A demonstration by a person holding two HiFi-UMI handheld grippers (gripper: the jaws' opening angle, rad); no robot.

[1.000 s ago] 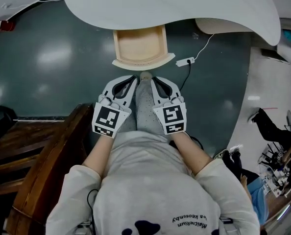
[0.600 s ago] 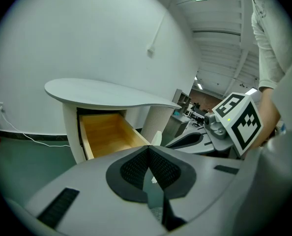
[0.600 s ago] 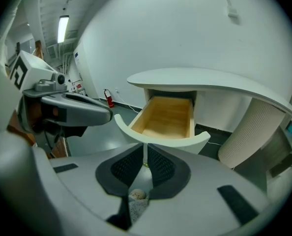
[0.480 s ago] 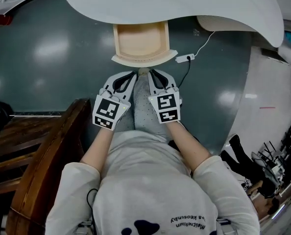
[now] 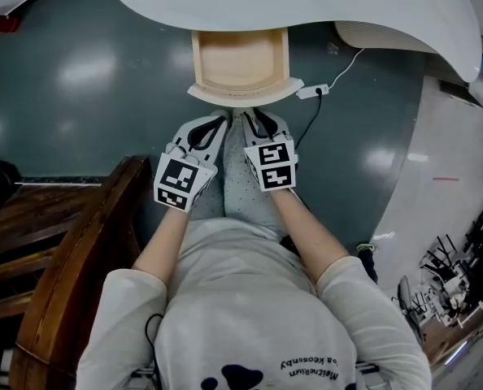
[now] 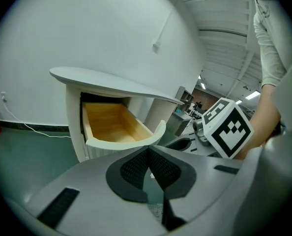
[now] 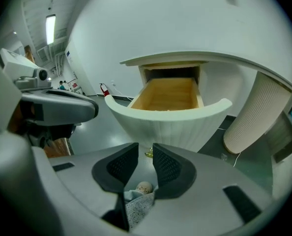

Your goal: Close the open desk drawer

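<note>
Under the desk's (image 5: 323,6) front edge the drawer (image 5: 240,63) stands open, seemingly untouched; left claw (image 6: 149,157) closed empty, right claw (image 7: 145,160) just parting, empty.

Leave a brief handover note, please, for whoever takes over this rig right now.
Left gripper: shut, empty.
Right gripper: jaws apart, just been opening, nothing between them.
Drawer: open, sticking out from under the desk; both grippers point at its front, short of it.
Done: nothing yet.
To do: push the drawer shut.
</note>
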